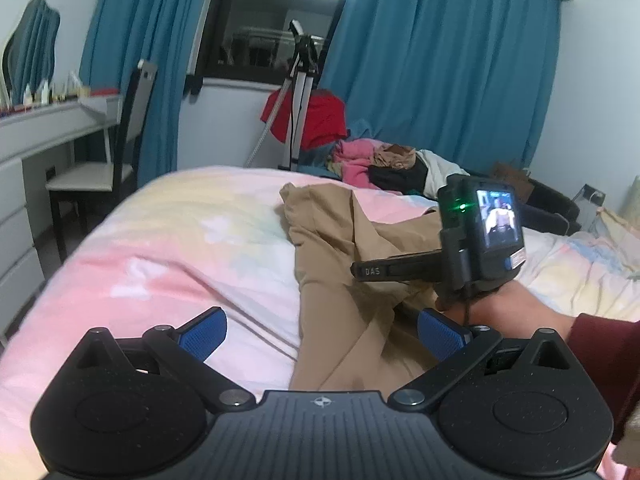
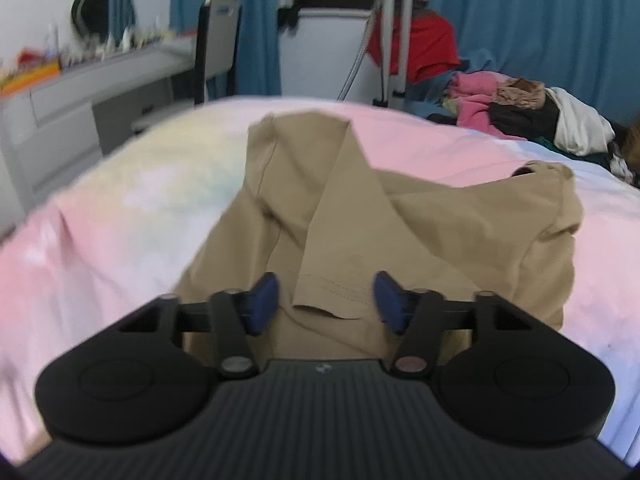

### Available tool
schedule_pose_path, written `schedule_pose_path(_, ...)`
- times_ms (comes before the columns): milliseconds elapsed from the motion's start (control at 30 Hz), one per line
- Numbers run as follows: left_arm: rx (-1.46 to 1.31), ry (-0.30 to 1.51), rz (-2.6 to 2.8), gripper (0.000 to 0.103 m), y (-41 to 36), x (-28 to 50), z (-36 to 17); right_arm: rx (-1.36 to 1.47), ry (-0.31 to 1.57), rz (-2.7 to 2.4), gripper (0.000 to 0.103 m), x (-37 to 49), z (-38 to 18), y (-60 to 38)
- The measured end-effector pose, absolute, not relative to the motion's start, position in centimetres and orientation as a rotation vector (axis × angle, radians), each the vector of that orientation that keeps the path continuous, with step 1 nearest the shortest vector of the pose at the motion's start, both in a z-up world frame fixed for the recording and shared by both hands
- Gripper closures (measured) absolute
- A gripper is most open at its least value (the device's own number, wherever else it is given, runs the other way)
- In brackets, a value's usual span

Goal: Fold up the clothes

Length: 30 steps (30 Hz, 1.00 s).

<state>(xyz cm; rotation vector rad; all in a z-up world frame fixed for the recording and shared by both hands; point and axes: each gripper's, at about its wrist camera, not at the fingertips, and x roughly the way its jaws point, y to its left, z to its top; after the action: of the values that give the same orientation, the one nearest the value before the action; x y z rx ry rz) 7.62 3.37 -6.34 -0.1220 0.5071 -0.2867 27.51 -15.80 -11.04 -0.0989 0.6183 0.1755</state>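
A single layer could be pinched instead of the whole hem, so the fold would drag crooked. The tan garment (image 2: 360, 216) lies rumpled, partly doubled over, on the bed (image 1: 160, 240). Both the right tool (image 2: 326, 300) and left tool (image 1: 322, 332) are held spread, gripping nothing.

1. Our left gripper (image 1: 322, 334) is matte black plastic with ribbed housing, silver pivot screws, a compass-star mark and blue textured fingers (image 1: 204, 334).
2. Our right gripper (image 2: 326, 304) matches it.
3. Our right hand (image 1: 516, 304) shows bare skin and a maroon sleeve (image 1: 608, 360).
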Motion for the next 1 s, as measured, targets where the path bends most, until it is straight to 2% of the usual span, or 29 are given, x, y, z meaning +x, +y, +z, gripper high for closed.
schedule_pose_path(33,-0.133,0.513,-0.292,0.000,3.4,7.7,-6.4,-0.104,0.619,0.176,0.069,27.6,-11.1,-15.8)
schedule_pose_path(67,-0.136,0.515,-0.292,0.000,3.4,7.7,-6.4,-0.098,0.615,0.175,0.074,27.7,-11.0,-15.9)
schedule_pose_path(133,-0.137,0.511,-0.289,0.000,3.4,7.7,-6.3,-0.056,0.585,0.161,0.094,27.7,-10.3,-16.5)
schedule_pose_path(467,-0.139,0.514,-0.245,0.000,3.2,7.8,-6.5,0.161,0.381,-0.037,0.097,30.2,-5.6,-22.6)
schedule_pose_path(733,-0.107,0.540,-0.250,0.000,2.6,8.8,-8.0,0.180,0.489,-0.185,0.096,34.3,-8.5,-27.6)
schedule_pose_path(900,-0.072,0.550,-0.255,0.000,1.8,9.4,-8.7,0.213,0.486,-0.151,0.094,32.7,-7.9,-27.6)
schedule_pose_path(1000,-0.047,0.547,-0.253,0.000,1.1,9.5,-9.0,0.224,0.487,-0.138,0.088,30.2,-6.5,-27.4)
